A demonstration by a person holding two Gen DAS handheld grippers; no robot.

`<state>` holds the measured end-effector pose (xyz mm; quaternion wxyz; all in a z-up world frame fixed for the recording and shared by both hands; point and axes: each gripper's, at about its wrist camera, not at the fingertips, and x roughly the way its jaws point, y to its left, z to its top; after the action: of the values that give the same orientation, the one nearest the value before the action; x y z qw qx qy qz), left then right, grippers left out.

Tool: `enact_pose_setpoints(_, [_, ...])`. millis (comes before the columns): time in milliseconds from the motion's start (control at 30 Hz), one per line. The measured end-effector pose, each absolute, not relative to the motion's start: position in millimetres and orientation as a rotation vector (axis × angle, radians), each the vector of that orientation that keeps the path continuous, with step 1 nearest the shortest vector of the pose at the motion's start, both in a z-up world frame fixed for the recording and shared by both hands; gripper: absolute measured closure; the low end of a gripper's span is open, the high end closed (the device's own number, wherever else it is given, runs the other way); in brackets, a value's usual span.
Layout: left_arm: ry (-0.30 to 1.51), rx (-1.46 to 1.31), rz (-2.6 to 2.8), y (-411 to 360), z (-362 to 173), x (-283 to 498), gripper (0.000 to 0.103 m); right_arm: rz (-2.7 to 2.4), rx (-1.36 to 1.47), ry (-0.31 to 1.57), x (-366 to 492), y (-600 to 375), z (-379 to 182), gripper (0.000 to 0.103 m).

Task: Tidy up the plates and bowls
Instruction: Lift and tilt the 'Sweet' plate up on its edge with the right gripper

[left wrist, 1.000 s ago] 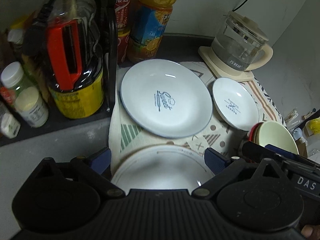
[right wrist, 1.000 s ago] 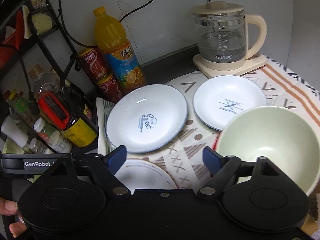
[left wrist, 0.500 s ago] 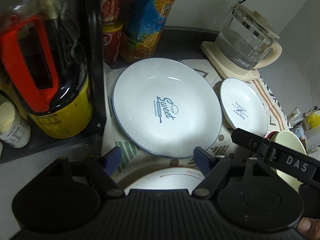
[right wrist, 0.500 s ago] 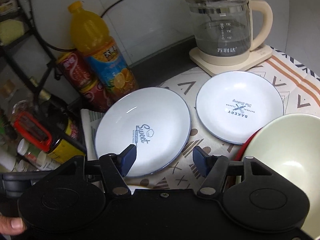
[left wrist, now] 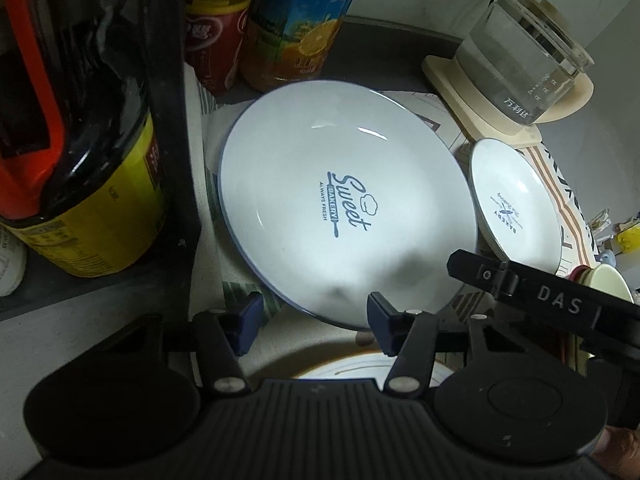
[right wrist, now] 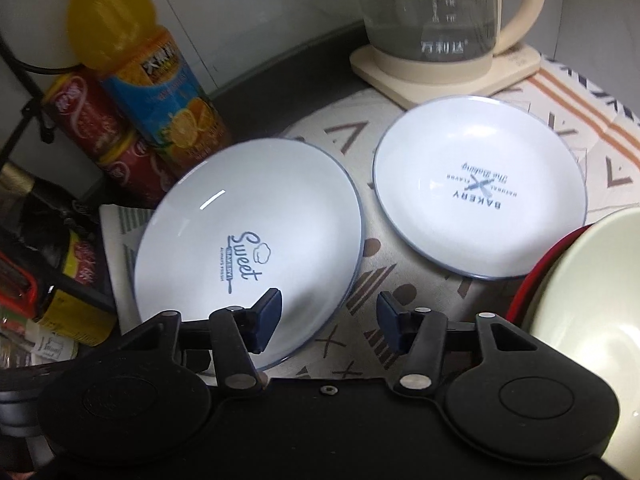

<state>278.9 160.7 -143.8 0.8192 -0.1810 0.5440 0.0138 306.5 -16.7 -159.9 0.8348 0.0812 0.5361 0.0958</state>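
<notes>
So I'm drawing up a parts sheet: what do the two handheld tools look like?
Both look alike: matte black bodies, each with two round black discs, black linkage arms with silver pivot pins, and dark blue pads on the fingers. The left tool has a ribbed top. The right tool shows a small centre screw, and its black side bar reads "DAS" in white. No cables or sleeves are visible.

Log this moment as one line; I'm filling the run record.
left gripper: open, at Sweet Bakery plate near rim | right gripper: open, empty | small Bakery plate: untouched
</notes>
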Motion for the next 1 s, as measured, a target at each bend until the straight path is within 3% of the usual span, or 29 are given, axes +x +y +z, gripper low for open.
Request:
enact_pose_setpoints(300, [1.162,-0.425,0.039,163.8,-157.3,286.1,0.065,0.189,0.175,1.185,317.5,-9.7,-181.5,0.066])
enact_pose_setpoints(633, [1.126,-0.44,0.078,166.9,-164.7,290.4,0.068,0.177,0.201,1.181,324.6,-5.4,-196.7,0.072])
enact_pose_setpoints(767, [1.09,-0.46,0.103,171.2,-164.9,287.7,0.078,0.171,0.177,1.17,325.2,-3.0,-197.1,0.078])
enact_pose_setpoints(1000, [1.038,-0.435,0.101,175.1,-150.7,280.5,0.081,0.208,0.225,1.11,313.6,-10.5,-182.6,0.088])
